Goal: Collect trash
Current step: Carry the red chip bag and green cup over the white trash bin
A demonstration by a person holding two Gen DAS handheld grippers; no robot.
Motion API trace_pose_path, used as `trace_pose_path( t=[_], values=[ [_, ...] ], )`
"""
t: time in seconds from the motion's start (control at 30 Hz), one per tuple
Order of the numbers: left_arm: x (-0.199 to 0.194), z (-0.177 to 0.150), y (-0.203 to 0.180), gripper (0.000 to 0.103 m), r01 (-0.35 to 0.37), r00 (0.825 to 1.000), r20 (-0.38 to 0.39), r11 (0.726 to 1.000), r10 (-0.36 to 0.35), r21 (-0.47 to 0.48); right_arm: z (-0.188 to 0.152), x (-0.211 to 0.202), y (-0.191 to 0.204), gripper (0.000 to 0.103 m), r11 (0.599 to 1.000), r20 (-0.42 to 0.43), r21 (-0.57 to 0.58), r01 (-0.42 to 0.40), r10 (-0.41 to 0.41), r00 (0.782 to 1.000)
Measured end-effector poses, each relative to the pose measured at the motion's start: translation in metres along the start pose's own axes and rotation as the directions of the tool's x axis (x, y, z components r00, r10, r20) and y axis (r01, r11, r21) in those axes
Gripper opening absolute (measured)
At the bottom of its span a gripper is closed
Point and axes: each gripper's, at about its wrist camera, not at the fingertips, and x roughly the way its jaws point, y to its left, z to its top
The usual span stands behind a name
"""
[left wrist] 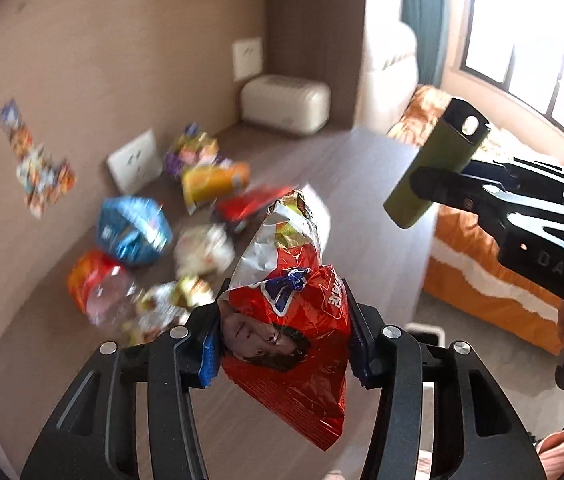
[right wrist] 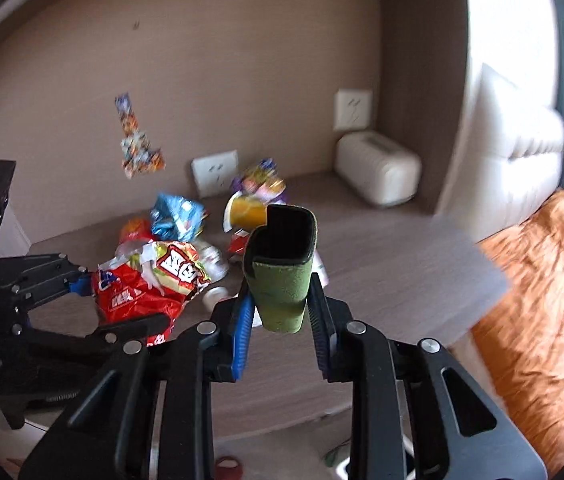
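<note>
Right up close, the left gripper [left wrist: 284, 344] pinches a red chip bag [left wrist: 294, 320] between its blue pads [left wrist: 207, 354]. A face is printed on the red chip bag, and its shiny silver top sticks up. From the right wrist view, the left gripper [right wrist: 121, 304] holds the red chip bag [right wrist: 149, 284] up above the desk [right wrist: 382, 256], on the left side.

Behind the red chip bag, more wrappers lie on the desk [left wrist: 362, 184] in a messy pile. They look blurry. Left of the red chip bag is an orange wrapper [left wrist: 89, 284]. Above that is a blue wrapper [left wrist: 131, 230]. Farther back lie a yellow wrapper [left wrist: 213, 180] and a purple wrapper [left wrist: 191, 150]. A white wall plug [left wrist: 135, 164] leans by the purple wrapper. A strip of stickers [left wrist: 33, 164] is on the wall, left of the pile.

Far behind the red chip bag, in the corner, sits a cream box [left wrist: 286, 104].

To the right of the red chip bag, the right gripper [left wrist: 422, 186] squeezes a green pouch [left wrist: 434, 164]. In the right wrist view, the right gripper [right wrist: 282, 304] has the green pouch [right wrist: 279, 296] standing up, with its open black top facing us.

Farthest right of the red chip bag is a bed with an orange blanket [left wrist: 482, 276].
</note>
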Motion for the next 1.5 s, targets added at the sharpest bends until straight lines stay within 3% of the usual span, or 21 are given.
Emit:
trace_pose_path(
  t=[0.17, 0.33, 0.47, 0.6, 0.7, 1.07, 1.17, 1.33, 1.4, 1.5],
  values=[
    [-0.008, 0.028, -0.054, 0.049, 0.036, 0.998, 0.047, 0.998, -0.038, 0.056, -0.007, -0.051, -0.044, 0.028, 0.996, 0.039, 0.015, 0.092, -0.092, 0.995],
    [0.002, 0.041, -0.110, 0.049, 0.113, 0.993, 0.030, 0.988, -0.117, 0.102, -0.034, -0.088, -0.092, 0.028, 0.982, 0.020, 0.060, 0.178, -0.180, 0.984],
    [0.019, 0.041, -0.157, 0.049, 0.167, 0.986, -0.017, 0.970, -0.167, 0.175, -0.064, -0.103, -0.126, 0.028, 0.969, -0.025, 0.100, 0.226, -0.225, 0.974],
    [0.050, 0.035, -0.200, 0.049, 0.254, 0.966, -0.111, 0.940, -0.234, 0.228, -0.100, -0.103, -0.157, 0.028, 0.957, -0.093, 0.139, 0.256, -0.245, 0.965],
    [0.073, 0.024, -0.234, 0.049, 0.287, 0.954, -0.175, 0.916, -0.245, 0.280, -0.130, -0.094, -0.176, 0.028, 0.949, -0.147, 0.164, 0.270, -0.247, 0.958],
    [0.201, -0.051, -0.315, 0.049, 0.405, 0.883, -0.392, 0.841, -0.258, 0.359, -0.263, -0.023, -0.236, 0.028, 0.941, -0.308, 0.225, 0.252, -0.177, 0.935],
    [0.248, -0.082, -0.332, 0.049, 0.439, 0.854, -0.451, 0.826, -0.261, 0.354, -0.312, 0.013, -0.248, 0.028, 0.948, -0.374, 0.191, 0.253, -0.168, 0.912],
    [0.325, -0.146, -0.350, 0.049, 0.539, 0.785, -0.533, 0.773, -0.317, 0.335, -0.397, 0.081, -0.262, 0.028, 0.967, -0.462, 0.137, 0.213, -0.128, 0.878],
    [0.358, -0.174, -0.357, 0.049, 0.549, 0.775, -0.560, 0.752, -0.293, 0.366, -0.427, 0.106, -0.267, 0.028, 0.975, -0.480, 0.135, 0.177, -0.092, 0.873],
    [0.399, -0.209, -0.364, 0.049, 0.557, 0.769, -0.582, 0.724, -0.265, 0.407, -0.477, 0.148, -0.272, 0.028, 0.984, -0.525, 0.093, 0.151, -0.080, 0.847]
  ],
)
